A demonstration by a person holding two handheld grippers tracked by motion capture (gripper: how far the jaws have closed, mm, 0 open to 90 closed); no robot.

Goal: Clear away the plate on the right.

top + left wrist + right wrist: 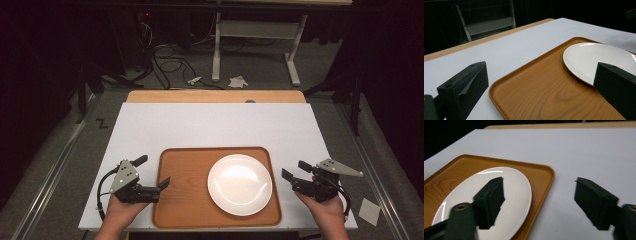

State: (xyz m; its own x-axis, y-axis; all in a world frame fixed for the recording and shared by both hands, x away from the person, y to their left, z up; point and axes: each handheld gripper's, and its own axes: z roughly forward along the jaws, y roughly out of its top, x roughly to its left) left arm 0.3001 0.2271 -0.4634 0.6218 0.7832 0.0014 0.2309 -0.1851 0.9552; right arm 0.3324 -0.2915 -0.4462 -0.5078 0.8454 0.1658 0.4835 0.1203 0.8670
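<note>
A brown wooden tray [180, 200] lies at the near middle of the white table, and a bare white plate [240, 184] rests on its right half. My left gripper [153, 171] is open at the tray's left edge, one jaw over the tray and one over the table. The left gripper view looks between its wide-apart jaws [540, 72] across the tray [536, 95] to the plate [594, 57]. My right gripper [295, 170] is open just right of the tray, holding nothing. In the right gripper view [540, 182], the tray's corner [456, 170] and the plate [519, 192] lie ahead on the left.
A white sheet [215, 125] covers the table, and a strip of wood [215, 96] shows at its far edge. Beyond the table, cables [170, 62], paper scraps [238, 81] and a white desk frame [255, 30] are on the floor. A white slip [369, 211] lies on the floor at the right.
</note>
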